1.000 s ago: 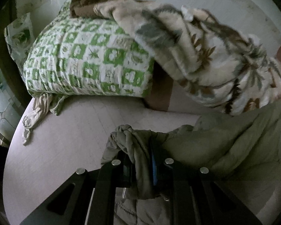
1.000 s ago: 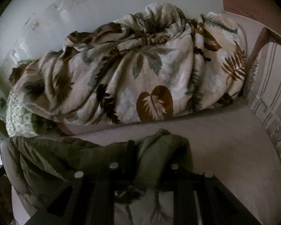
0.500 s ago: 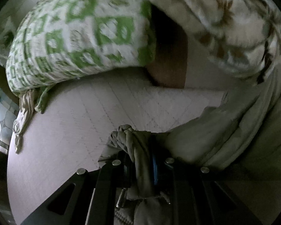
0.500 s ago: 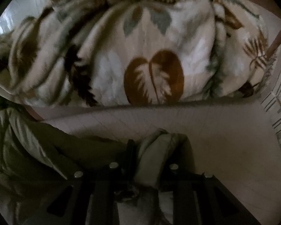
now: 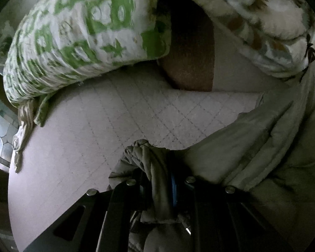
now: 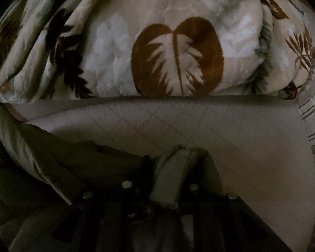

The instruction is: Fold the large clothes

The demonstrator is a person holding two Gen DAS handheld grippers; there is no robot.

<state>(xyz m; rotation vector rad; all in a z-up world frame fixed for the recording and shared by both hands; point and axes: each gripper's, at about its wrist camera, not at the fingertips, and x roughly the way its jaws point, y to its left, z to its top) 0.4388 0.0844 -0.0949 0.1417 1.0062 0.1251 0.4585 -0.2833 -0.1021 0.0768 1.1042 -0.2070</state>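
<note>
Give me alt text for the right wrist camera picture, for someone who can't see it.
The right hand-held gripper is shut on a bunched edge of an olive jacket that trails off to the left over a pale quilted bed cover. Behind lies a heaped leaf-print blanket.

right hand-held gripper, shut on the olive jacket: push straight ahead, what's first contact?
Probably the leaf-print blanket. The right hand-held gripper, clamped on the olive jacket, faces a strip of bare quilted mattress, then the blanket heap. Depth is unclear in the fisheye view.
</note>
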